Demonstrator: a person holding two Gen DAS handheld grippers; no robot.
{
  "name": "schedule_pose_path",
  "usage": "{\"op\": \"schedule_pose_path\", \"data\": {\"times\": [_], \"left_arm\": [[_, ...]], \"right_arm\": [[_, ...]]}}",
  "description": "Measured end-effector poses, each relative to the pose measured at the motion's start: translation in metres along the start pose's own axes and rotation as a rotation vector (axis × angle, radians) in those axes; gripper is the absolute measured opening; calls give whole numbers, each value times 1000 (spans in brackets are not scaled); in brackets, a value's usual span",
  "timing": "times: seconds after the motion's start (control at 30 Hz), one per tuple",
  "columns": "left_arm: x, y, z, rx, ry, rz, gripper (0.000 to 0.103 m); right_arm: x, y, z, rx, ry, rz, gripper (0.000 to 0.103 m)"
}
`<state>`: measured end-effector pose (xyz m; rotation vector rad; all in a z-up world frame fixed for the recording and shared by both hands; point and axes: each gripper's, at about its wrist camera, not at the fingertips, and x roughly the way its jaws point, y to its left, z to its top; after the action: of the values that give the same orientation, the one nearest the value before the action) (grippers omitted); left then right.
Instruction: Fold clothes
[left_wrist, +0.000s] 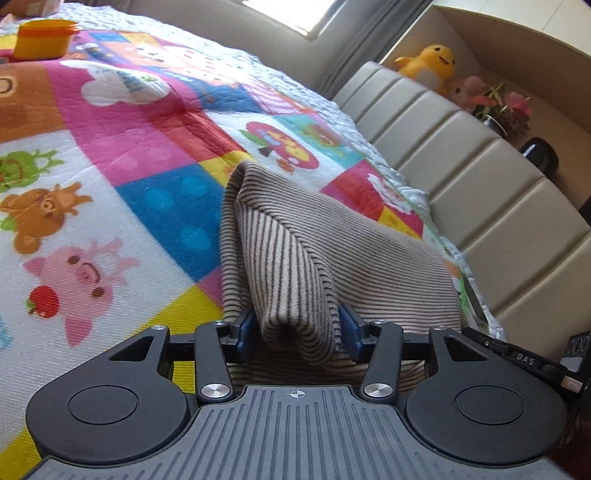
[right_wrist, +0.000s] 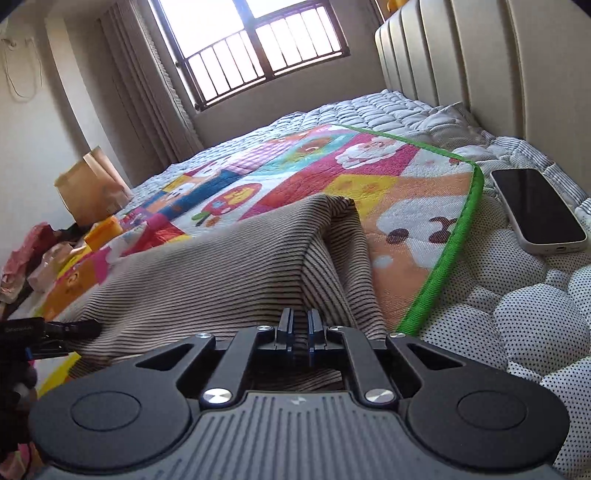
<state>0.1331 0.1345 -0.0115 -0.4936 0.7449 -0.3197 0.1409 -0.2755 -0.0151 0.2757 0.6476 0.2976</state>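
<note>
A beige garment with thin dark stripes (left_wrist: 332, 251) lies on a colourful cartoon quilt (left_wrist: 122, 155) on the bed. In the left wrist view my left gripper (left_wrist: 298, 328) holds a thick fold of it between the blue pads, and the cloth rises in a tent towards the jaws. In the right wrist view my right gripper (right_wrist: 300, 325) is shut on a thin ridge of the same striped garment (right_wrist: 221, 266), which lifts to the fingertips. The left gripper (right_wrist: 55, 328) shows at the left edge of that view.
A phone (right_wrist: 537, 208) lies on the dotted mattress pad right of the quilt's green edge (right_wrist: 454, 243). A padded headboard (left_wrist: 461, 155) runs along the right. An orange tub (left_wrist: 42, 38) sits at the far left, and soft toys (left_wrist: 430, 64) and a plant on a shelf.
</note>
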Motion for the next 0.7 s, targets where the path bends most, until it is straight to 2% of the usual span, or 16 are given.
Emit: {"op": "schedule_pose_path", "data": {"times": [0.03, 0.07, 0.1, 0.13, 0.17, 0.2, 0.27, 0.33, 0.43, 0.53, 0.63, 0.67, 0.7], "left_arm": [[-4, -1, 2, 7, -13, 8, 57], [-9, -3, 4, 18, -28, 17, 61], [-15, -8, 5, 35, -47, 24, 68], [-21, -12, 7, 52, -65, 32, 72], [-27, -16, 9, 64, -82, 27, 74], [-33, -21, 11, 68, -93, -1, 77], [-42, -31, 12, 78, -102, -70, 85], [-44, -44, 10, 94, -87, -145, 96], [-29, -52, 3, 81, -9, -218, 97], [-9, -51, -7, 62, 64, -208, 97], [-9, -48, -8, 73, 53, -186, 98], [-10, -47, -7, 87, 41, -161, 98], [-11, -44, -5, 111, 27, -100, 98]], "right_arm": [[-1, 0, 1, -4, -4, 4, 9], [-2, -1, 3, -9, -8, 9, 17], [-4, -1, 5, -11, -17, 16, 33], [-7, -1, 7, -12, -33, 21, 44], [-10, 0, 10, -18, -55, 17, 69], [-13, 1, 14, -29, -82, 7, 77], [-17, 3, 22, -47, -117, 11, 77], [-13, 4, 30, -63, -116, 13, 80], [4, 7, 39, -124, -79, -41, 95], [31, 4, 35, -207, -15, -135, 97], [38, -2, 16, -216, 6, -155, 99], [39, -4, 10, -215, 9, -157, 100], [38, -5, 5, -215, 11, -157, 100]]}}
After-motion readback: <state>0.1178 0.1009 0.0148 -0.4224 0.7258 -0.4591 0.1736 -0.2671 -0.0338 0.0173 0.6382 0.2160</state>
